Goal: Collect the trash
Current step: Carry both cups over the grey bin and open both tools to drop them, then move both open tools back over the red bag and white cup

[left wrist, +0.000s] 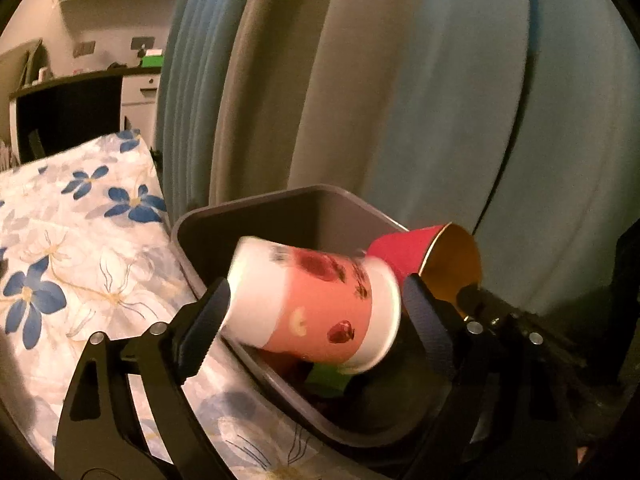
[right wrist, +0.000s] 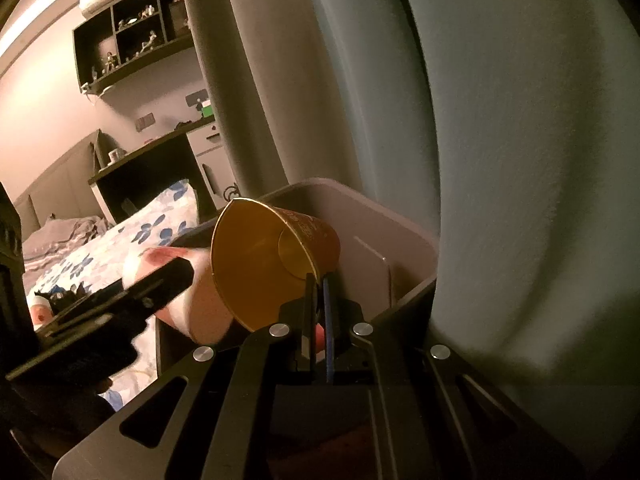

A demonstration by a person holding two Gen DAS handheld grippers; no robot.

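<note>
A pink and white paper cup [left wrist: 316, 300] with fruit prints lies sideways and blurred between the fingers of my left gripper [left wrist: 316, 292], over the grey trash bin [left wrist: 280, 198]. Those jaws stand wide, and the cup looks loose between them. A red paper cup with a gold inside [left wrist: 404, 254] hangs tilted over the bin's right side. My right gripper [right wrist: 319, 292] is shut on that red cup's [right wrist: 260, 264] rim wall, above the bin [right wrist: 404, 240]. The pink cup [right wrist: 200, 312] and a left finger [right wrist: 164, 280] show at its left.
A bed with a blue-flowered sheet [left wrist: 80, 240] touches the bin's left side. Tall blue-grey curtains [left wrist: 400, 80] hang right behind the bin. Something green [left wrist: 328, 376] lies inside the bin. A dark desk [right wrist: 140, 168] and wall shelf [right wrist: 132, 32] stand far back.
</note>
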